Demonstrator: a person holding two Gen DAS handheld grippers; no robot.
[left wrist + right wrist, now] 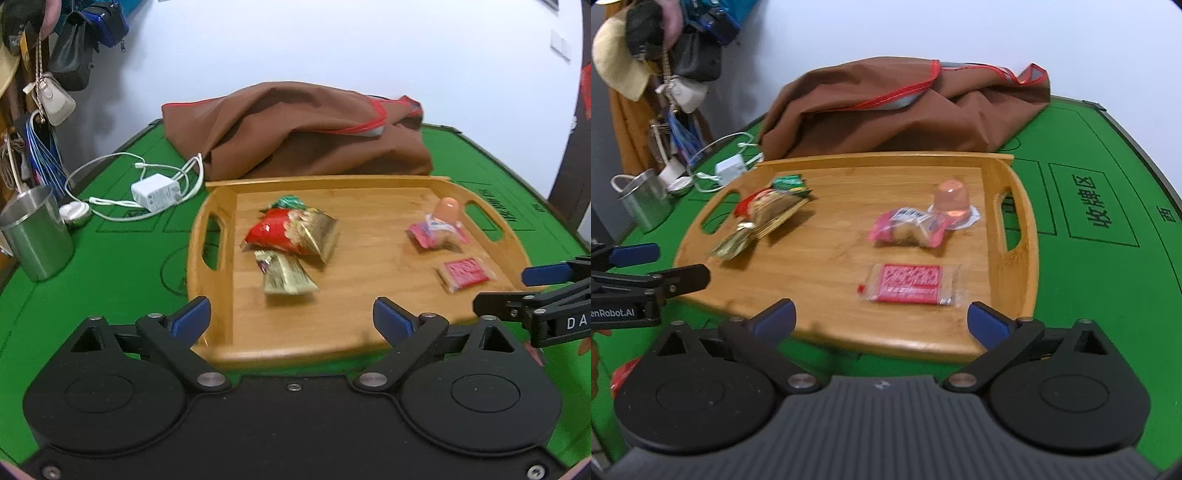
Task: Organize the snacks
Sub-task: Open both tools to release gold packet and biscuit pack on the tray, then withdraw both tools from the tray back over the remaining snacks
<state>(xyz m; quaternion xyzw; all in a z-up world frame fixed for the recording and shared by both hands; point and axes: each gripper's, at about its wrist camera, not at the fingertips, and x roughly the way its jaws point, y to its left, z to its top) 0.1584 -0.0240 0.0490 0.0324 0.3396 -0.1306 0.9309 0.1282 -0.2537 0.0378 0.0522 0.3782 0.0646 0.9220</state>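
A wooden tray lies on the green table. On its left side a red and gold packet, a gold wrapper and a green packet lie together. On its right side sit a pink packet, a jelly cup and a flat red packet. My left gripper stands open over the tray's near edge, empty. My right gripper is open too, just short of the flat red packet.
A brown cloth bag lies behind the tray. A white charger with its cable, a small tin and a steel cup stand at the left. Bags hang on a rack beyond.
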